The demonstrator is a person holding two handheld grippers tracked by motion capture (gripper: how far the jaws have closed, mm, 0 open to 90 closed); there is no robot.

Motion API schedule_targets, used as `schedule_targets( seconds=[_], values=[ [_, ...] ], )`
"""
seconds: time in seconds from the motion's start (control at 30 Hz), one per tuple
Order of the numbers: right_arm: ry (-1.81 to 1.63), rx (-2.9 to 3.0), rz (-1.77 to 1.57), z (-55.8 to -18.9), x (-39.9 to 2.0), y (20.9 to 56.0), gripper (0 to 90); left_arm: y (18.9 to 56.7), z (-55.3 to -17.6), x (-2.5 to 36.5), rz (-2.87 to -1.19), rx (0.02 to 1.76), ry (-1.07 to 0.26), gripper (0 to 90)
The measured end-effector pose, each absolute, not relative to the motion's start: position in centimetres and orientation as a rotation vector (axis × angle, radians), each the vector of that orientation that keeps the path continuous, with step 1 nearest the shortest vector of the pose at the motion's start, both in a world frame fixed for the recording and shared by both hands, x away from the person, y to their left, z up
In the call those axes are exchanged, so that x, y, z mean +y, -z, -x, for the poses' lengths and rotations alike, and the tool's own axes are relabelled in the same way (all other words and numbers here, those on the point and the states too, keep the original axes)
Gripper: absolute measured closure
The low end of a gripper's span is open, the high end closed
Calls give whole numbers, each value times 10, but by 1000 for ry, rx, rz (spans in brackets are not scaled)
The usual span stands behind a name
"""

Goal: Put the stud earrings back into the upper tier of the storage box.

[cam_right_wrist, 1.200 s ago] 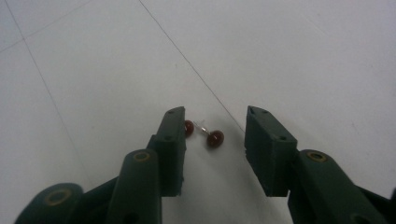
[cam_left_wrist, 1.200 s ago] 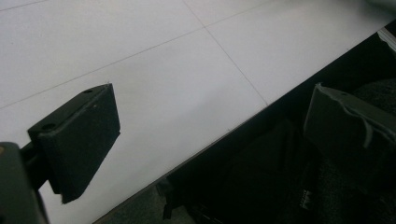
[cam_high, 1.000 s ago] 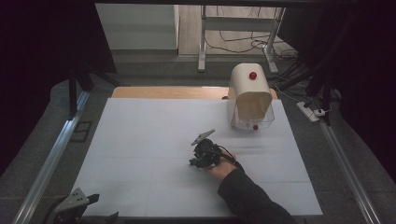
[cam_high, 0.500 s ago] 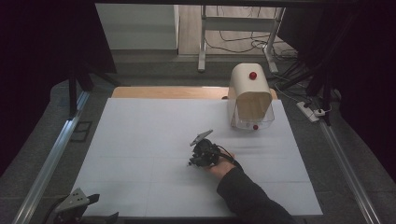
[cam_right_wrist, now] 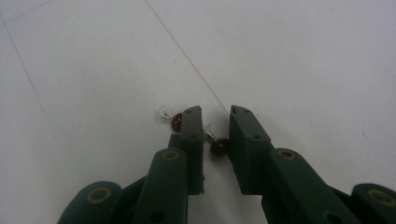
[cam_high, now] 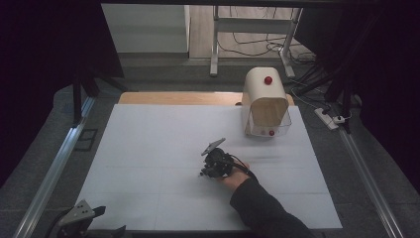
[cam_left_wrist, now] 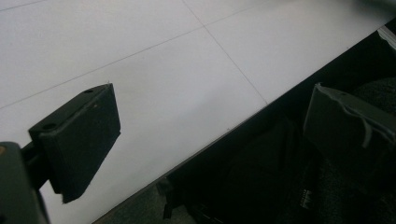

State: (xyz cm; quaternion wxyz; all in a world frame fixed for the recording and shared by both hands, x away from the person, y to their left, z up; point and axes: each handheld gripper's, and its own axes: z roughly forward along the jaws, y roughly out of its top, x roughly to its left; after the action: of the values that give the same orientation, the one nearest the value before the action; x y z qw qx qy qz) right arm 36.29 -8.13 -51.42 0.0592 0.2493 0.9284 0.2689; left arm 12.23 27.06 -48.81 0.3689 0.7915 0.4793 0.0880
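My right tongs are down on the white mat with the tips nearly touching it, and the jaws have just been closing. They stand narrow now, with one small dark red earring lying in the gap between them. I can't see the pads pressing on it yet; there is a sliver of mat on either side of the bead, so I call the jaws nearly shut but not gripping. The second earring lies just outside my left-hand jaw, touching or almost touching its outer face, with its clear back pointing away. That one could get nudged as I squeeze.

From above, my right hand sits at mid-mat and is no lower or farther along than a second ago, so only the jaws have worked. I judge the pick half made: a last bit of closing should pinch the bead.

Farther out, the cream box with red knobs stands at the mat's far right. My left tongs rest at the near left corner, jaws wide apart, holding nothing.
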Motion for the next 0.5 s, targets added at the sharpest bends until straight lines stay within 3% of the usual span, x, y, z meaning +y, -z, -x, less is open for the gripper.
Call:
schedule_targets(
  seconds=[0.5],
  values=[
    [-863,2795,-762,-362,-86,505,750,488,-122,271,-2030,1234,-226,45]
  ],
)
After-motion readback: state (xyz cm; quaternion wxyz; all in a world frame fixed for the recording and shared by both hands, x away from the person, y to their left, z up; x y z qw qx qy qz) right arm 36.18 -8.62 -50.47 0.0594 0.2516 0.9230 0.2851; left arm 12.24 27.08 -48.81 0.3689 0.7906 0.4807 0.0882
